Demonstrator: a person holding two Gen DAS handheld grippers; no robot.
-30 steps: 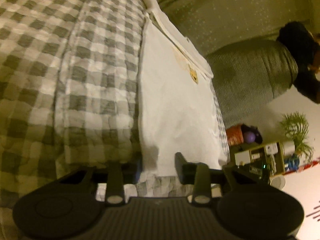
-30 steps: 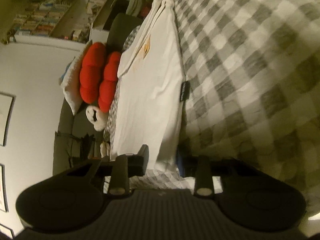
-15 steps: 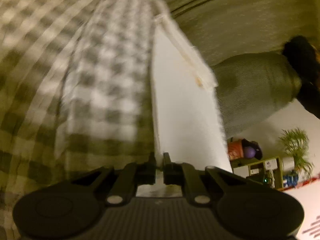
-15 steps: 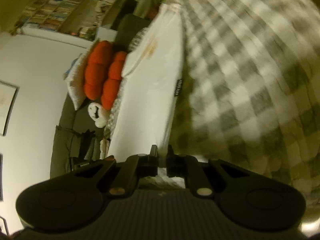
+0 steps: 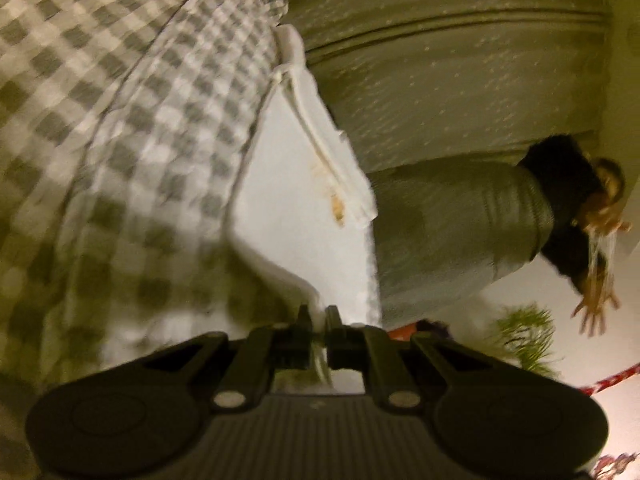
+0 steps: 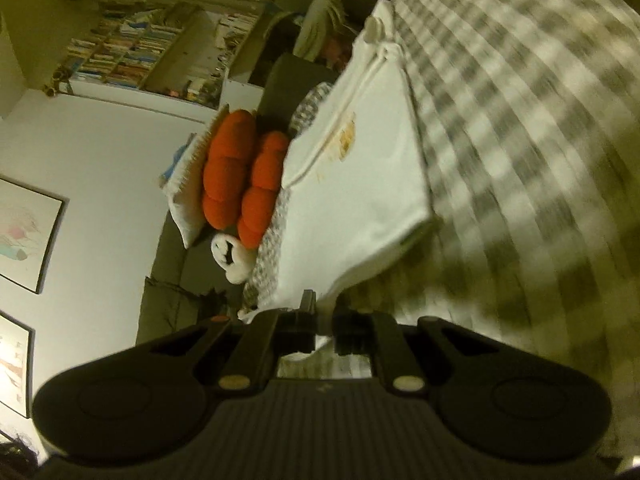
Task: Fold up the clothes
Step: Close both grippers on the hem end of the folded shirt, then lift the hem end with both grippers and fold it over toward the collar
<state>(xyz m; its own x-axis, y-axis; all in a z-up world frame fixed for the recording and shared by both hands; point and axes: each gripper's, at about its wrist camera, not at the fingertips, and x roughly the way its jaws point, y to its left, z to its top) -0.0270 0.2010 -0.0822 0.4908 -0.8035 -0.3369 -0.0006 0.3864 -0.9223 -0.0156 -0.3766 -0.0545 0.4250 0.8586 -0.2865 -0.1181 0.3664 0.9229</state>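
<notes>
A white shirt (image 5: pixel 288 208) lies on a checked bed (image 5: pixel 120 128). Both tools, open a second ago, are now clamped on its near hem: left tool (image 5: pixel 319 322), right tool (image 6: pixel 326 314). The hem lifts off the bed, so folding can begin.

Both the left gripper (image 5: pixel 319 316) and right gripper (image 6: pixel 325 308) look like the same matte black plastic rig: ribbed grey-black base plate, two rounded lobes with faint circular discs, angled link arms with pale round pivot pins, and stubby black fingers (image 5: pixel 305 322).
</notes>
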